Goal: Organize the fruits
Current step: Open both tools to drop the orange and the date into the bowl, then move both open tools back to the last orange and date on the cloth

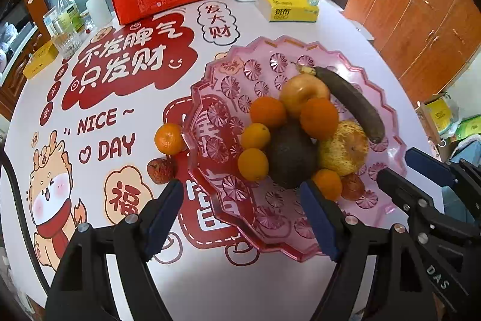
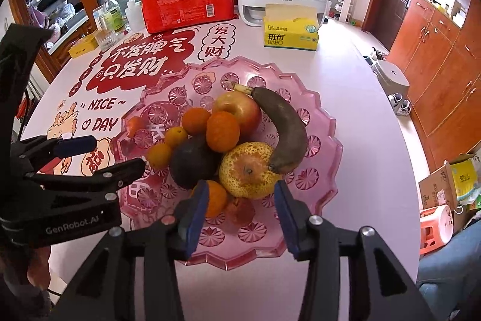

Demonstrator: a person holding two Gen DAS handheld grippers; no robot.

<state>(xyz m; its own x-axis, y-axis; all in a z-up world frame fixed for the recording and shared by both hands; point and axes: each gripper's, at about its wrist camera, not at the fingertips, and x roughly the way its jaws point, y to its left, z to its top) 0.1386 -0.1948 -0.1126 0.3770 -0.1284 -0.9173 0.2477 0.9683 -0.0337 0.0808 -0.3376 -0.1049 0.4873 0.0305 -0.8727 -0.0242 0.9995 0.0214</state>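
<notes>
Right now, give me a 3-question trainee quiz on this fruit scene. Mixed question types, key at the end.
1. True or false: the dark banana lies on the bare tabletop, outside the pink tray.
2. Multiple choice: which fruits are not in the tray yet? A) the apple and the pear; B) a tangerine and a small reddish fruit on the table by the tray's edge; C) none, all are in.
3. Fill in: the left gripper and the right gripper both stand ____, with nothing pinched between their pads.

Key: 1 false; 2 B; 3 open.
</notes>
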